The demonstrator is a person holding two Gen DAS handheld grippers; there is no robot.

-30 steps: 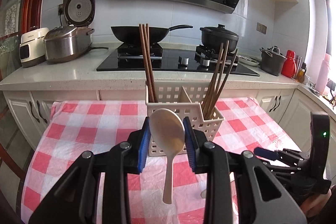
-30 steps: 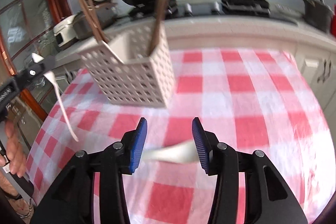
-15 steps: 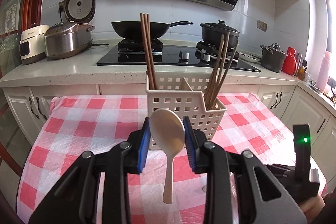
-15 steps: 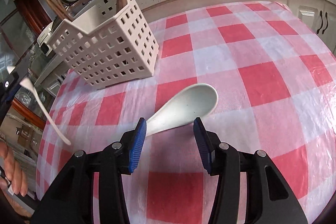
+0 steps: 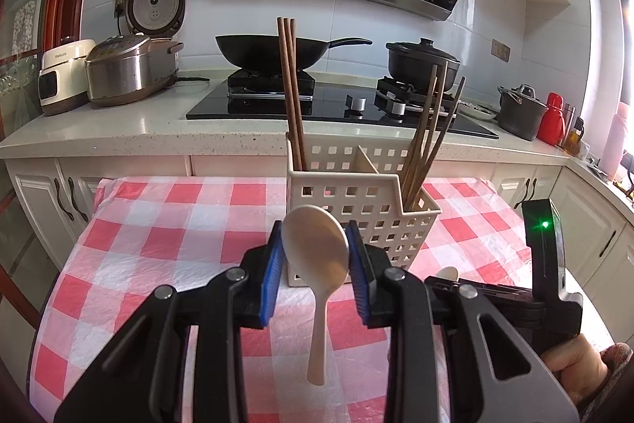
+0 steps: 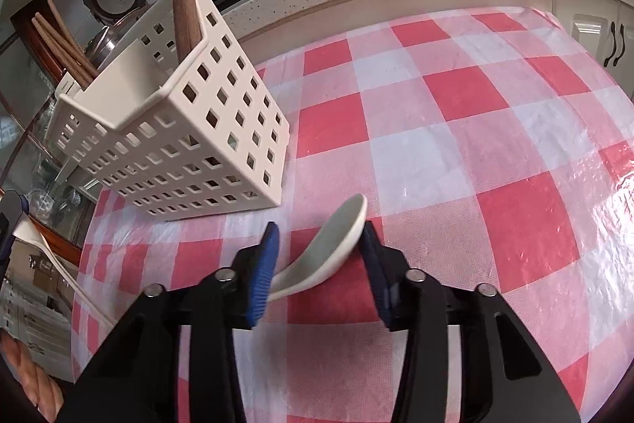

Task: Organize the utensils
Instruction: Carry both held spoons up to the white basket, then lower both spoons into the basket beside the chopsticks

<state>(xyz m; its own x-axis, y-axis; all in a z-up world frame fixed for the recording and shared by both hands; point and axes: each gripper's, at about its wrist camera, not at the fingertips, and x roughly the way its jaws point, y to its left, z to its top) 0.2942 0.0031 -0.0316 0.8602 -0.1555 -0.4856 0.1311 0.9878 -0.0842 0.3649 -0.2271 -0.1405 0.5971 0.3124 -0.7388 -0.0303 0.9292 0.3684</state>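
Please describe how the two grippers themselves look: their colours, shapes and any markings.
The left gripper and the right gripper look alike: black angular frames with silver rivets and ribbed blue pads. A black upright part with a small green light rises from the right one.

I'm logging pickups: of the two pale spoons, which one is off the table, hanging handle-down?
The spoon clamped by its bowl in the left gripper. The other spoon lies on the checked tablecloth, between the closing jaws of the right gripper.
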